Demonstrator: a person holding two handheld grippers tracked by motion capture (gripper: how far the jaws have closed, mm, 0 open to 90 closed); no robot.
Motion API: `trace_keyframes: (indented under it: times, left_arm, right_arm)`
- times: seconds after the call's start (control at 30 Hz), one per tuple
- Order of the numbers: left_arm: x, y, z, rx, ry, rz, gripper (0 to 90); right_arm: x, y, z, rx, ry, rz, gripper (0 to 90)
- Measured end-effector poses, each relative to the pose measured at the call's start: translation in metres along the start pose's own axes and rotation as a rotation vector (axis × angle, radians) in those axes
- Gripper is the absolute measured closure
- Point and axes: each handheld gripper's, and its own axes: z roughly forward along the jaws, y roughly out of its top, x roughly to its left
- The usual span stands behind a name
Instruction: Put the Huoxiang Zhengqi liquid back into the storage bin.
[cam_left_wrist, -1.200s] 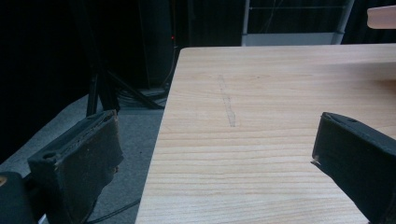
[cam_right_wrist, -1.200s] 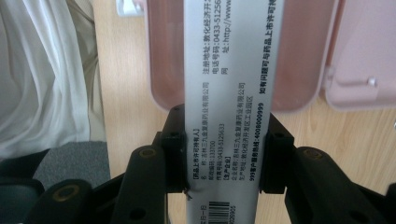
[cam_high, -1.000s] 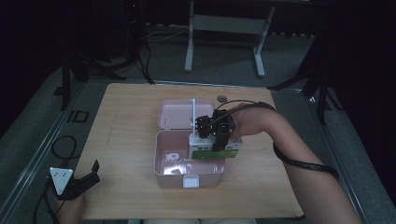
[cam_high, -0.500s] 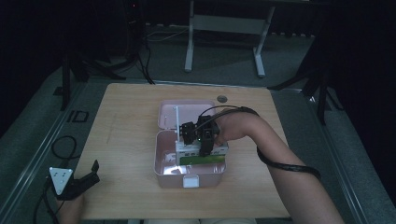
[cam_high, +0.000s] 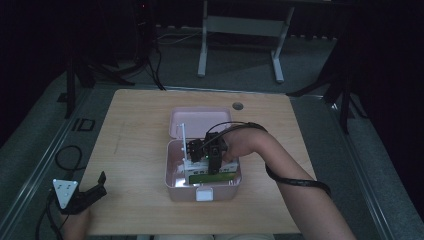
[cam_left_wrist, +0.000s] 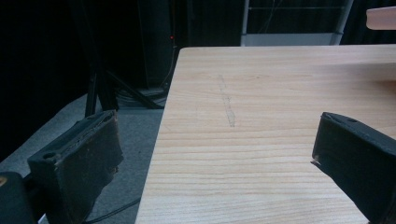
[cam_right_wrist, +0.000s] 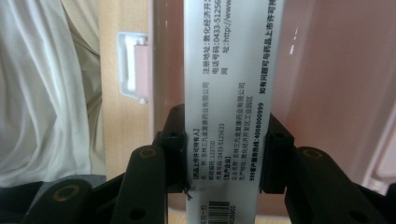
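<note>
right forearm reaching in from the lower right of the high view, bent at the wrist, with the right gripper (cam_high: 212, 159) lowered into the open pink box (cam_high: 172, 172) at the middle of the wooden table (cam_high: 135, 130). clamped on a carton (cam_right_wrist: 227, 93) — seen in the right gripper view as a grey-white printed panel running straight up between the two black jaws, each jaw pressed flat against one long edge, barcode end nearest the gripper. held inside the box's lower tray, pink walls on both sides of it and the white latch (cam_right_wrist: 133, 70) at the tray's rim just to the left; white cloth beyond the table edge. seen from above as white and green beneath the gripper, close to the tray's front wall, the hinged lid (cam_high: 200, 120) lying open behind. printed in chinese characters, with legible "0433-5125633", "133700", "4008000999", "999" and the start of a web address "http://www". left hand low at the near-left corner, just off the table edge, with the left gripper (cam_high: 92, 192) tilted toward the tabletop, grey three-cornered plate (cam_high: 65, 189) on top. jaws wide apart with nothing between them — bare wood grain and a faint scratch (cam_left_wrist: 229, 105) ahead in the left gripper view, dark floor and cables past the table's edge.
</note>
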Motion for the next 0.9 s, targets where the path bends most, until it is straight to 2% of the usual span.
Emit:
trace_keyframes:
  times: [0.53,0.9]
  left_arm:
    - [0.0,0.0,0.0,0.003,0.0,0.005,1.6]
    - [-0.001,0.0,0.001,0.008,-0.001,0.01,1.6]
  right_arm:
    - [-0.008,-0.002,0.048,0.002,0.051,0.011,62.0]
    - [-0.01,-0.005,0.069,0.006,0.067,0.017,61.9]
